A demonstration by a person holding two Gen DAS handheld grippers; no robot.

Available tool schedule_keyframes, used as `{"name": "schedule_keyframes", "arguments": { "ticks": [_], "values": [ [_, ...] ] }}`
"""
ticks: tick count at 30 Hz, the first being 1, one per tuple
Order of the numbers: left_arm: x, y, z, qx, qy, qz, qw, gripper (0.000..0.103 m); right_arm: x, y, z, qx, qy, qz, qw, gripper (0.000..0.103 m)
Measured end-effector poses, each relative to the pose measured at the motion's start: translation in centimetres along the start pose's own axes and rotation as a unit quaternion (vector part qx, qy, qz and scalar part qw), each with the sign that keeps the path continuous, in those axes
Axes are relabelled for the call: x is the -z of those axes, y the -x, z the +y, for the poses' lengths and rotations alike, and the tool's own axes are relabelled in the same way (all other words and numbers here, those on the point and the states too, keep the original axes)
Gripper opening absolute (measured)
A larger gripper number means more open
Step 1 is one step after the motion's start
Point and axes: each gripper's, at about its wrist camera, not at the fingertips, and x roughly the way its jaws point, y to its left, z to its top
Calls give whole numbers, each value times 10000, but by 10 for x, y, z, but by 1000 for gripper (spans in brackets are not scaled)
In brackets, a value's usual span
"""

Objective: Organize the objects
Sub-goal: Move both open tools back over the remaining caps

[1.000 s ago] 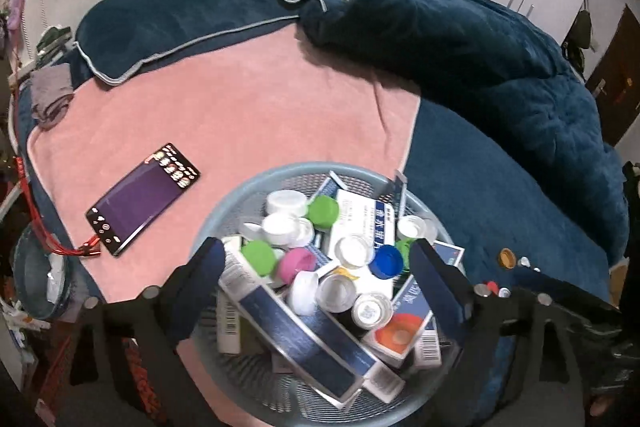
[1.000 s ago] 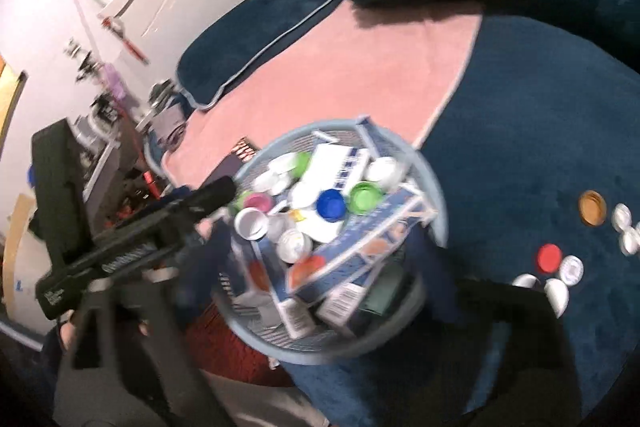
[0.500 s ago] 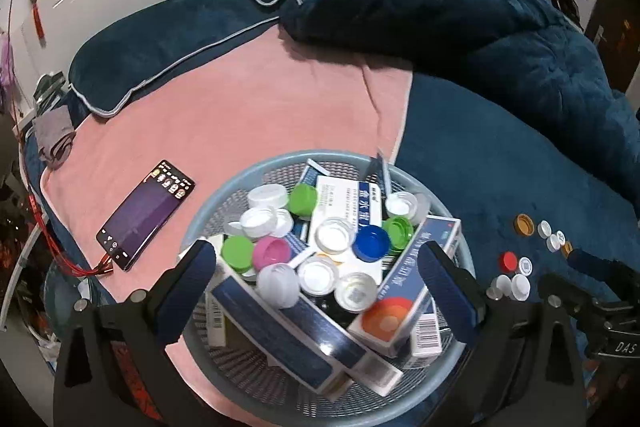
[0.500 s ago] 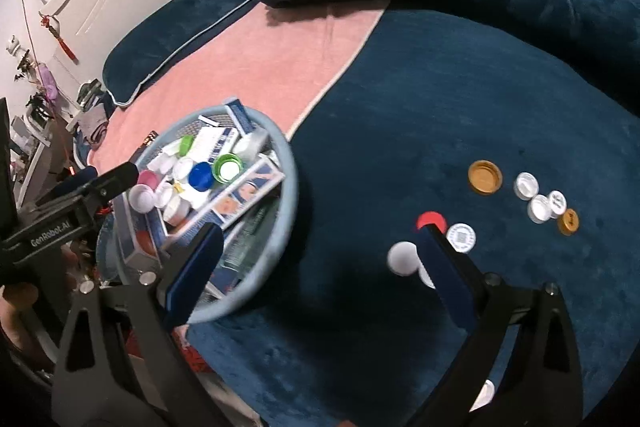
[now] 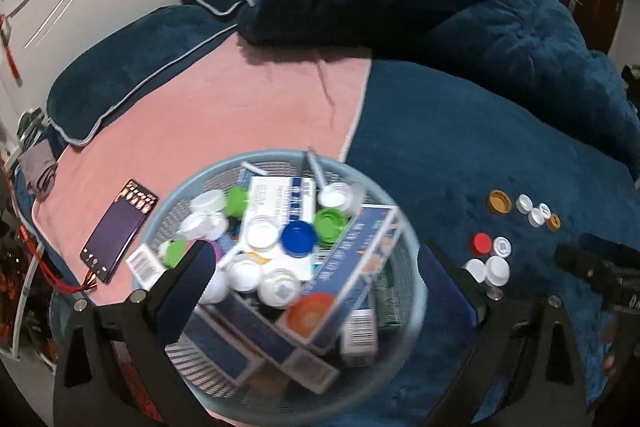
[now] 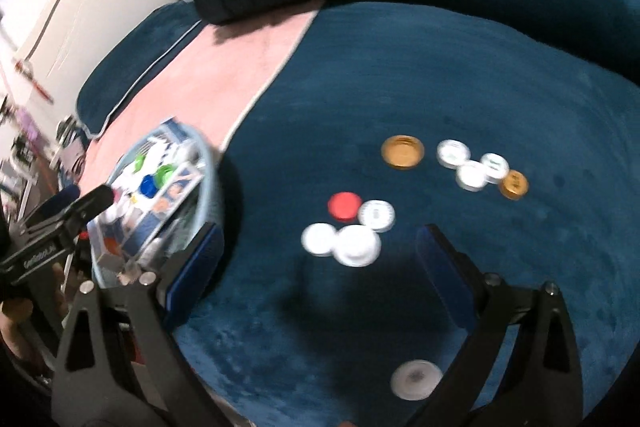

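Note:
A pale blue mesh basket (image 5: 412, 311) sits on the bed, full of bottle caps and medicine boxes; it also shows in the right wrist view (image 6: 208, 179). My left gripper (image 5: 316, 267) is open and empty, its jaws spread over the basket. On the dark blue blanket lie loose caps: a red cap (image 6: 344, 205), white caps (image 6: 356, 245), a gold cap (image 6: 402, 151) and a further cluster (image 6: 474, 173). My right gripper (image 6: 320, 247) is open and empty, just short of the white caps. One white cap (image 6: 416, 379) lies below it.
A phone (image 5: 118, 231) lies on the pink sheet (image 5: 224, 107) left of the basket. Dark blue pillows (image 5: 128, 67) and a bunched duvet (image 5: 460, 11) lie at the back. The bed edge is at the left.
My right gripper has swung right, away from the basket, and closer to the loose caps on the blanket. My left gripper has shifted slightly over the basket; both stay open.

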Motion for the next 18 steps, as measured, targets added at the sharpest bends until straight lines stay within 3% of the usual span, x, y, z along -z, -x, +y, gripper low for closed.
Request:
{"name": "schedule_keyframes", "arguments": {
  "ticks": [10, 18],
  "values": [
    [5, -13, -71, 370, -525, 218, 9977, 101, 10, 16, -85, 386, -922, -80, 9950, 98],
    [62, -56, -146, 665, -1212, 852, 9867, 101, 60, 6, -133, 1338, -1211, 150, 9835, 98]
  ]
}}
